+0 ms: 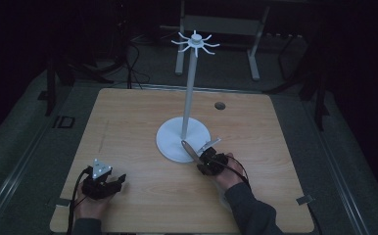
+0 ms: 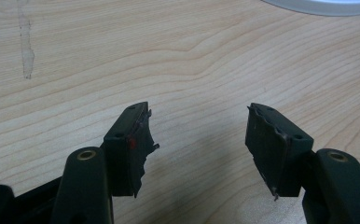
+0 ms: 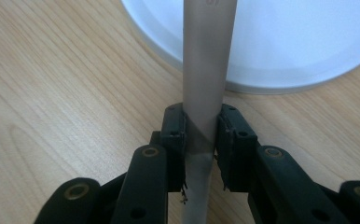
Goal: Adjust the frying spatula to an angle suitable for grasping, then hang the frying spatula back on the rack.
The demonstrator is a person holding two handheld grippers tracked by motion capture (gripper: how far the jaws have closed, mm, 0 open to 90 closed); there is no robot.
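A white stand [image 1: 189,93] with a round base [image 1: 172,142] and a crown of hooks [image 1: 195,43] rises from the middle of the wooden table [image 1: 128,122]. My right gripper [image 1: 202,159] is at the base's near right edge, shut on a long flat grey utensil handle [image 3: 206,60]. The handle reaches forward over the white base [image 3: 285,42], and its brownish far end [image 1: 187,147] lies over the base rim. My left gripper [image 1: 118,180] rests low at the table's near left, open, with bare wood between its jaws [image 2: 199,109]. The base's edge [image 2: 322,5] shows far ahead of it.
A small round hole [image 1: 220,105] sits in the table behind the stand. A pale vertical smear [image 2: 26,51] marks the wood. Beyond the table stand a metal frame [image 1: 216,24] and floor cables [image 1: 133,68] in the dark.
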